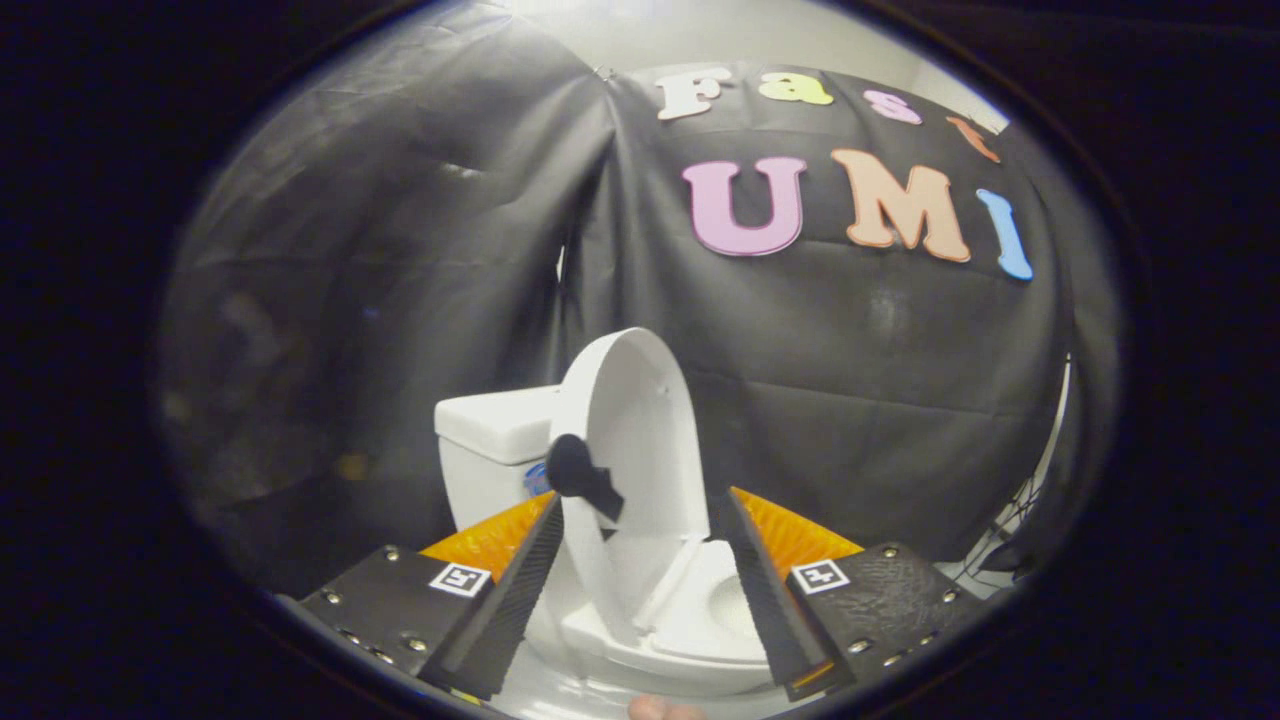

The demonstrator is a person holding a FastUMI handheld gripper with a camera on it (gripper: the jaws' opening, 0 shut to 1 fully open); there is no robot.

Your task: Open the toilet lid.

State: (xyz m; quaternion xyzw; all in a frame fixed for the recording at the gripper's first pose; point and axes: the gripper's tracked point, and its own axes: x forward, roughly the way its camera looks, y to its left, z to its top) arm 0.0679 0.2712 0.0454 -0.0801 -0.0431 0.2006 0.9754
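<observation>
A small white toilet [700, 620] stands just ahead of my fingers. Its lid [630, 440] is raised and stands upright, leaning back towards the white tank [495, 430]. A dark knob [578, 472] sticks out from the lid's left edge, just above my left finger [510, 590]. The seat and bowl [725, 600] lie uncovered between the fingers. My gripper [637, 505] is open, its fingers wide apart on either side of the lid and bowl, pressing on nothing. The lid's lower edge and hinge are partly hidden behind the left finger.
Black cloth [400, 300] hangs as the booth's wall behind and to both sides of the toilet. Some cables [1010, 520] run down at the far right. A fingertip of the person's hand [665, 708] shows at the very bottom, below the toilet's base.
</observation>
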